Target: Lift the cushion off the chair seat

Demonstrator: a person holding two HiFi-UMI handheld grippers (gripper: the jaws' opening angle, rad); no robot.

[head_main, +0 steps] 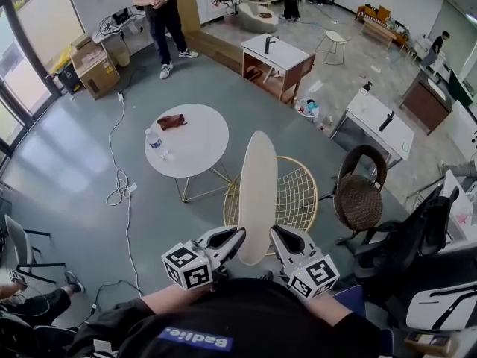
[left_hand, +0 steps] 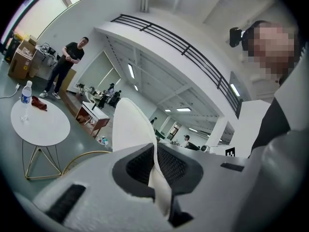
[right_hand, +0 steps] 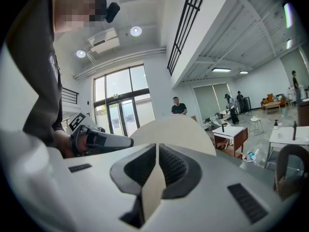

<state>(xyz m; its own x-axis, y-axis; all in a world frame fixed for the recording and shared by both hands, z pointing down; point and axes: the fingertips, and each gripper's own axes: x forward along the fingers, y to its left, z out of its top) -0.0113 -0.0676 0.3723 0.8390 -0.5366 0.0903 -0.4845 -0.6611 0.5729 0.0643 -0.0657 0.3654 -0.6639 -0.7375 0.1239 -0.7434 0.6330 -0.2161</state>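
Cushion is the cream oval one, and I've got it pinched between both grippers. It's turned up on its edge, so from my head camera it looks like a thin sliver standing over the gold wire chair. My left gripper is clamped on the near edge from the left, with the fabric squeezed right between its jaws. My right gripper is closed on the same edge from the other side, just beside the left one. I honestly can't tell whether the far end is clear of the seat or brushing it. Left of the chair there's a round white desk with a water bottle and a red cloth on it. A brown wicker chair sits off to the right, and someone in dark clothes is standing further back near a cardboard box.
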